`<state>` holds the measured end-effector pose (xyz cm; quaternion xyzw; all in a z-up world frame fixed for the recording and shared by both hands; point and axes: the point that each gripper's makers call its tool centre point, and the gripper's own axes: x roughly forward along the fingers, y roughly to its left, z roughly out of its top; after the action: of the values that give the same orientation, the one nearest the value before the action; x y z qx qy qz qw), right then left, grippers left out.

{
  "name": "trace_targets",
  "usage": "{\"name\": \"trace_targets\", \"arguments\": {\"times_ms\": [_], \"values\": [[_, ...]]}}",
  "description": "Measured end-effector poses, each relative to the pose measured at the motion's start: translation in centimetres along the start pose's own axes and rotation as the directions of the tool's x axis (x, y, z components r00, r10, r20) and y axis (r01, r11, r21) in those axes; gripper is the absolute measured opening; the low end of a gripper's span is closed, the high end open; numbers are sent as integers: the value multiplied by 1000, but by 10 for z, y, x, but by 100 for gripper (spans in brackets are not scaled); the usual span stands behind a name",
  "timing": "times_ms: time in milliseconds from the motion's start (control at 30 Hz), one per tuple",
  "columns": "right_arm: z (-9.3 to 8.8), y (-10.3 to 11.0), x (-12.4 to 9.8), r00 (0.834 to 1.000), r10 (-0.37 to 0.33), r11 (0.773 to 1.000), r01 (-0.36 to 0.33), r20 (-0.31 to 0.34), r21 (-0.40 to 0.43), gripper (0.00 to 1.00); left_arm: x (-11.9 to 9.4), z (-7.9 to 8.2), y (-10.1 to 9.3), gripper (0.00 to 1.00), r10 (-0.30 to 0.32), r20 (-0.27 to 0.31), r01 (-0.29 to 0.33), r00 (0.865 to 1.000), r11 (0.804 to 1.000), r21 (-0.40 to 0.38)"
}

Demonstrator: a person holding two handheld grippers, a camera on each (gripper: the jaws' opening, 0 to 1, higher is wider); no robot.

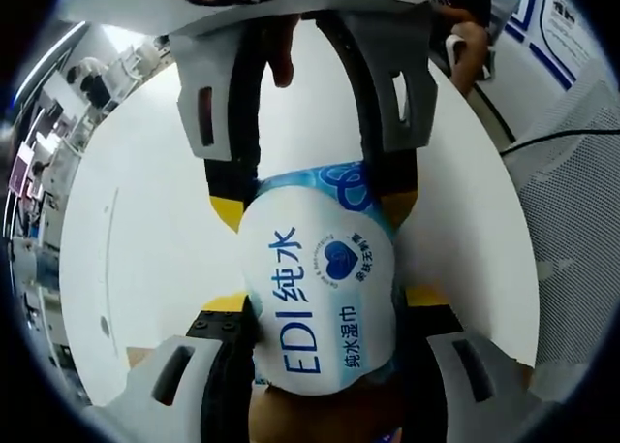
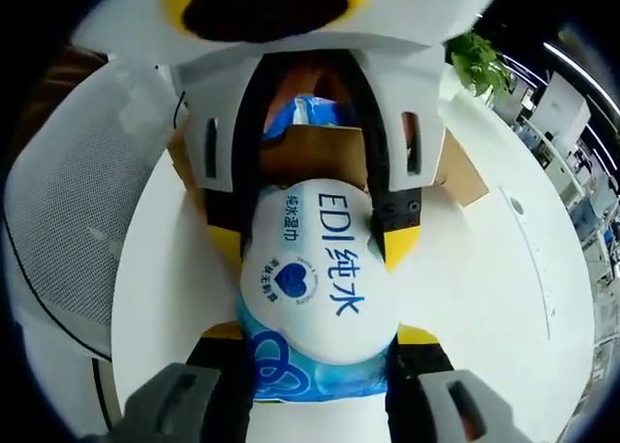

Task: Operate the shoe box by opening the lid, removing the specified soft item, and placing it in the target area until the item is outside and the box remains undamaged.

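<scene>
A white and blue pack of wet wipes (image 1: 312,268) (image 2: 312,268) with blue "EDI" lettering hangs over the white round table (image 1: 145,220), pinched from two opposite ends. My left gripper (image 1: 325,307) is shut on one end, its yellow-tipped jaws pressing both sides. My right gripper (image 2: 320,334) is shut on the other end. Each gripper faces the other: the right one (image 1: 315,205) comes down from the top of the left gripper view, the left one (image 2: 315,241) from the top of the right gripper view. Behind the pack stands the open cardboard shoe box (image 2: 310,157), with something blue (image 2: 300,113) inside.
A box flap (image 2: 457,176) lies spread on the table (image 2: 484,288). A grey mesh chair (image 2: 77,220) (image 1: 581,220) stands beside the table. A potted plant (image 2: 480,65) and office desks (image 1: 39,152) lie beyond. A person (image 1: 470,36) sits past the far edge.
</scene>
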<state>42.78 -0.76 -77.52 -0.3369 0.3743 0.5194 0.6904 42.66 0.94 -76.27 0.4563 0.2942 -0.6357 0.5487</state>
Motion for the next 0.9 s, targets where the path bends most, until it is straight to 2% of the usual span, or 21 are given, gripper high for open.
{"name": "trace_targets", "arguments": {"times_ms": [367, 500, 600, 767, 900], "values": [[-2, 2, 1, 999, -21, 1000, 21, -36, -1, 53, 4, -1, 2, 60, 21, 32, -20, 999, 1000, -7], [-3, 2, 2, 998, -37, 999, 37, -47, -8, 55, 5, -3, 2, 62, 36, 29, -37, 999, 999, 15], [-2, 3, 1, 997, -50, 999, 49, -53, -15, 56, 6, -8, -2, 66, 45, 4, -45, 999, 997, 64], [-1, 3, -4, 996, -76, 997, 76, -46, -7, 57, 2, -6, -1, 68, 61, 23, -62, 998, 997, 49], [-3, 1, -14, 994, -105, 994, 105, -40, 6, 59, -11, -4, 2, 68, 82, 45, -84, 996, 995, 47]]}}
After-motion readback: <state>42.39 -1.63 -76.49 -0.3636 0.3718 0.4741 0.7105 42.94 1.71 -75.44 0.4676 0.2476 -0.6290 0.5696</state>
